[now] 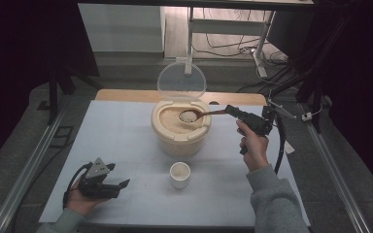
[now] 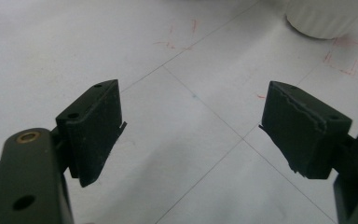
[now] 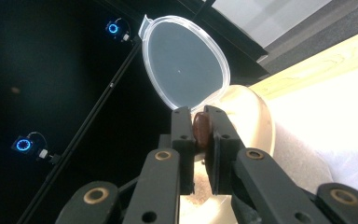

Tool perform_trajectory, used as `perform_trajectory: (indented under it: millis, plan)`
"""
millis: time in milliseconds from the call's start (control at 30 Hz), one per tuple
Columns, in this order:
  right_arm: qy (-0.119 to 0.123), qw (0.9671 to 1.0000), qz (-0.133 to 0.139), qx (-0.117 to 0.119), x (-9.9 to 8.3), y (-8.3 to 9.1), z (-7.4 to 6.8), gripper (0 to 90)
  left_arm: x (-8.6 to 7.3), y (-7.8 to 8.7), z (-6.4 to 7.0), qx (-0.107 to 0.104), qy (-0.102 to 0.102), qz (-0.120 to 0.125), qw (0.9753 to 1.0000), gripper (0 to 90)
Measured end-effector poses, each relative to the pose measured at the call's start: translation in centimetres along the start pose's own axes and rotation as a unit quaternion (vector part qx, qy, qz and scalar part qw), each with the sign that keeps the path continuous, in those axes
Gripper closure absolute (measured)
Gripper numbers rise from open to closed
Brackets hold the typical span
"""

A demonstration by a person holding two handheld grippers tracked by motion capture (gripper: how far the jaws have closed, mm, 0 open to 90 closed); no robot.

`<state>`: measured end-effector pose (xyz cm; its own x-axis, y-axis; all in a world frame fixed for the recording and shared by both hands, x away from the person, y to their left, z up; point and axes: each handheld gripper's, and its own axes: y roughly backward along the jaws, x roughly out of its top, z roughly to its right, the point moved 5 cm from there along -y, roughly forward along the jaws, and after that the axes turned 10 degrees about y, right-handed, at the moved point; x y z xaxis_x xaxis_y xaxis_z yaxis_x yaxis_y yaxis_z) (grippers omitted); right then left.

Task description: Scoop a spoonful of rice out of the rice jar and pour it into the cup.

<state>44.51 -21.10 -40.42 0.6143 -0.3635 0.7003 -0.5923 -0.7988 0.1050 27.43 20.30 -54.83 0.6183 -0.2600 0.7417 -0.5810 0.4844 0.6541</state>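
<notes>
Clamped tight on the brown spoon handle point(image 3: 200, 130), jaws of the right gripper point(image 1: 233, 110), so the loaded bowl stays level over the bin. Spread wide and empty, jaws of the left gripper point(image 2: 193, 126), parked low on the near left of the table point(image 1: 126, 141), apparently out of the way.

Largest first: white table, bare but for the task's things. Next, cream rice container point(image 1: 180, 128) at centre, its clear lid point(image 1: 181, 80) flipped upright at the back, leaving the grain open for scooping. Then the wooden spoon point(image 1: 194, 115), heaped with rice, held just above the grain. Smallest: white cup point(image 1: 180, 174), just in front of the container, already holding some rice, likely the target for this scoop.
</notes>
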Motion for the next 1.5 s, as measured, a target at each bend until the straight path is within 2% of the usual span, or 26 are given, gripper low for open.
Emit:
perform_trajectory:
  millis: [233, 533, 767, 1200, 1500]
  plan:
    - [0.000, 1.0000, 0.002, 0.003, 0.0, 0.2, -0.3, 82.4, 0.0, 0.0, 0.0, 0.000, -0.001, 0.000, 1.0000, 20.1]
    - [0.006, 0.9999, -0.011, 0.009, -0.3, 0.7, -0.7, 82.4, 0.0, 0.0, 0.0, 0.000, 0.000, 0.000, 1.0000, 20.1]
    - [-0.004, 0.9995, -0.024, 0.019, -1.1, 1.5, -0.8, 82.5, 0.0, 0.0, 0.0, 0.001, 0.001, 0.000, 1.0000, 20.1]
    - [-0.013, 0.9970, -0.063, 0.042, -3.1, 2.9, -1.0, 82.4, 0.0, -0.1, -0.1, 0.002, 0.001, -0.002, 1.0000, 20.0]
    - [-0.019, 0.9948, -0.091, 0.041, -4.6, 3.5, -0.4, 82.4, 0.0, -0.2, 0.0, 0.002, 0.000, -0.003, 1.0000, 20.0]
